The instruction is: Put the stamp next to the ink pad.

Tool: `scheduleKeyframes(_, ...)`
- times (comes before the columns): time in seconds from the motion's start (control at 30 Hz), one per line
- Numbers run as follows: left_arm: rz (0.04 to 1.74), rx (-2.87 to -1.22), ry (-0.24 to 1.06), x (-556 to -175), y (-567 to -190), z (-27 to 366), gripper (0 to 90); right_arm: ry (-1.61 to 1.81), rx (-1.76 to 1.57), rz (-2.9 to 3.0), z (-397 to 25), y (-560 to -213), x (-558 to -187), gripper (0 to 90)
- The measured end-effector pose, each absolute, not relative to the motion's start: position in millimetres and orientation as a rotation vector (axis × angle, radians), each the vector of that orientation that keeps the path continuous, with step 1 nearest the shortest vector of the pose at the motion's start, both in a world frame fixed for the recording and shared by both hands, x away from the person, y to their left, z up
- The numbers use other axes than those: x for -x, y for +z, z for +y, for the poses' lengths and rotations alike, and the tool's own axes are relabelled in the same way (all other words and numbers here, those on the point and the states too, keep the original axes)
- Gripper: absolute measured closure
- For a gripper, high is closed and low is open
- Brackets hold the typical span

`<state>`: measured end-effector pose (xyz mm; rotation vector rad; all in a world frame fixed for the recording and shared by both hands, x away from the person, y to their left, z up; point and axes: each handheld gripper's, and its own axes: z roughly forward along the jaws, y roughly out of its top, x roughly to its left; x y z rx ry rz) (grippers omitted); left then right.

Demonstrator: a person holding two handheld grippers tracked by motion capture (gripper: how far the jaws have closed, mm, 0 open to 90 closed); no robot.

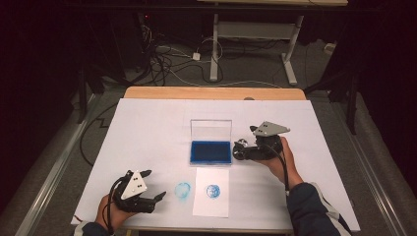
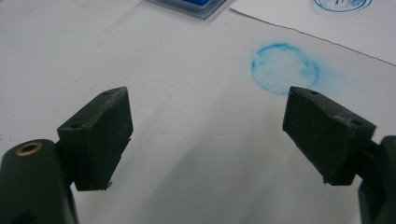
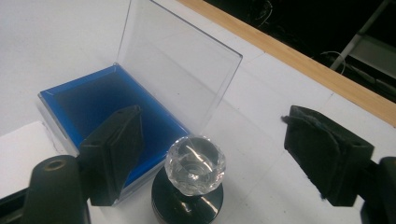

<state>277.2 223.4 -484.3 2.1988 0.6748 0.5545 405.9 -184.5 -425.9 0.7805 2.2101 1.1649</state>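
Note:
A blue ink pad (image 1: 210, 151) lies at mid-table in a clear case, its lid (image 3: 177, 70) standing upright. Just right of it stands a round black stamp with a faceted clear knob (image 3: 195, 165). My right gripper (image 1: 242, 149) is open, and the stamp (image 1: 240, 147) sits between its spread jaws, touching neither. A white sheet (image 1: 211, 209) in front of the pad carries a round blue print (image 1: 213, 191). Left of the sheet is a blue ring smudge (image 2: 285, 68) on the table cover. My left gripper (image 1: 155, 201) rests near the front edge, open and holding nothing, pointing at the smudge (image 1: 183, 190).
A white cover (image 1: 147, 128) spreads over the table, with a wooden strip (image 1: 211, 93) bare at the far edge. Beyond it are a dark floor with cables (image 1: 167, 59) and another table's white legs (image 1: 215, 49).

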Motion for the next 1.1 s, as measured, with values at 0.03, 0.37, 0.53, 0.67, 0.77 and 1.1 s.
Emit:
scheduleKeyframes(0.03, 0.675, -2.199, 0.556, -277.3, -484.2, 223.5, 15.1, 1.159, -0.779, 2.205, -184.4, -425.7, -405.7, 18.8)
scheduleKeyframes(0.37, 0.678, -2.198, 0.557, -277.6, -484.1, 224.1, 15.1, 1.154, -0.743, 2.180, -186.0, -415.1, -396.5, 18.6)
scheduleKeyframes(0.53, 0.676, -2.200, 0.557, -277.5, -484.0, 223.8, 15.1, 1.149, -0.701, 2.178, -184.8, -408.5, -388.2, 19.5)
scheduleKeyframes(0.67, 0.676, -2.200, 0.557, -277.3, -483.5, 224.2, 15.1, 1.167, -0.692, 2.180, -186.6, -404.8, -382.7, 19.5)
scheduleKeyframes(0.77, 0.679, -2.193, 0.559, -276.8, -483.1, 224.9, 15.1, 1.172, -0.680, 2.175, -187.7, -402.3, -376.7, 19.5)
scheduleKeyframes(1.1, 0.674, -2.196, 0.568, -276.4, -482.8, 223.3, 15.1, 1.215, -0.614, 2.141, -194.7, -389.6, -352.4, 20.2)
